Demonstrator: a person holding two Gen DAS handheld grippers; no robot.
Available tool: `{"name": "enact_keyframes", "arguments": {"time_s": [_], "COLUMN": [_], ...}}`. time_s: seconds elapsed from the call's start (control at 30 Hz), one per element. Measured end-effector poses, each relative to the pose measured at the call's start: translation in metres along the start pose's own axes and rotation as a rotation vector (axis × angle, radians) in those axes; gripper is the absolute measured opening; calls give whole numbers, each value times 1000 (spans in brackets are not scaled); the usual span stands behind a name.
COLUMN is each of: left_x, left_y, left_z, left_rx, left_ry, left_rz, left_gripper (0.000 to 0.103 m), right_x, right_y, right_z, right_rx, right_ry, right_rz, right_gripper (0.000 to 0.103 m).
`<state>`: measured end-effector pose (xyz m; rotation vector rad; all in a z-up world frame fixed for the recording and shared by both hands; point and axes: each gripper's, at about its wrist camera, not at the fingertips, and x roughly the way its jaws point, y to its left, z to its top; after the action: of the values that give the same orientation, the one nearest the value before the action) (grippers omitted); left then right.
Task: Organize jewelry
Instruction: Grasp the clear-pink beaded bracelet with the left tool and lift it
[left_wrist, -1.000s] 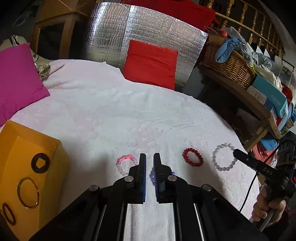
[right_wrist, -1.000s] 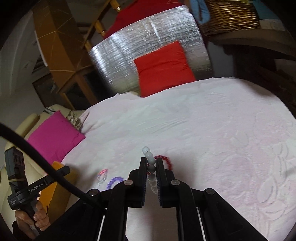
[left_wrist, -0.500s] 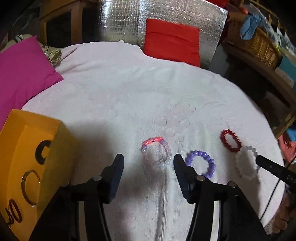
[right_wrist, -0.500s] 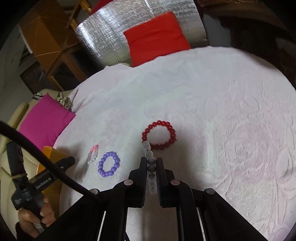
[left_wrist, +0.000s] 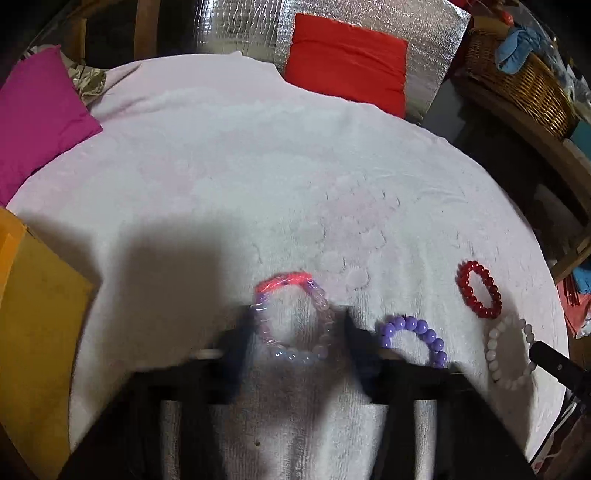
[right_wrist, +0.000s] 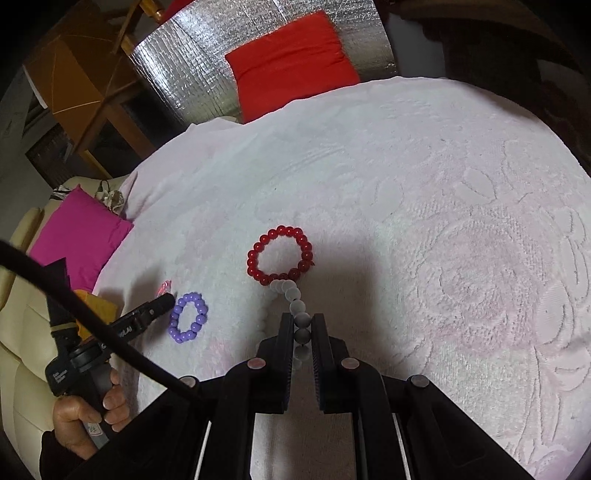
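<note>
Left claw (left_wrist: 293, 332) is closing around the pink-and-clear bracelet (left_wrist: 291, 317) lying flat on the white towel-covered bench (left_wrist: 258, 184); the fingers straddle it but look blurry, so contact is hard to call. Right claw (right_wrist: 303, 332) is clamped narrow on the white bead bracelet (right_wrist: 295, 310), just touching the red one (right_wrist: 279, 254). Tip: pinch one side of the ring and lift straight, so the purple bracelet (left_wrist: 413, 339) beside it isn't dragged.

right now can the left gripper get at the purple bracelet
Probably not at once: the left gripper is closing around the pink and clear bracelet, which lies between its fingers. The purple bracelet lies uncovered on the white cloth just beside it, so otherwise the way looks free.
</note>
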<state>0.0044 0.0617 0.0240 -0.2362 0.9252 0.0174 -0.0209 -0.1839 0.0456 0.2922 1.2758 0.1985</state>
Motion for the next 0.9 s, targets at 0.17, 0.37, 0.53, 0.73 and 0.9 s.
{"name": "enact_keyframes", "arguments": {"time_s": [0.17,0.37,0.53,0.73,0.9], "left_x": [-10,-40,-63,-85,-105], "left_y": [-3,-6,2,7,12], "left_z": [0,2,6,3,0], "left_rx": [25,55,35,25,17], "left_ry": [-35,-124,-170,-200,-223], "left_rz": [-32,-57,-101,-160,-220], "left_gripper": [8,8,8,8,8], "right_x": [-1,-2,-8,-21,-30], "right_y": [0,4,9,19,26], "right_z": [1,0,1,3,2], "right_rx": [-2,-3,-9,-31,-46], "right_ry": [-3,-16,-49,-106,-139], "right_rz": [4,18,56,121,159], "right_gripper": [10,10,10,10,10]}}
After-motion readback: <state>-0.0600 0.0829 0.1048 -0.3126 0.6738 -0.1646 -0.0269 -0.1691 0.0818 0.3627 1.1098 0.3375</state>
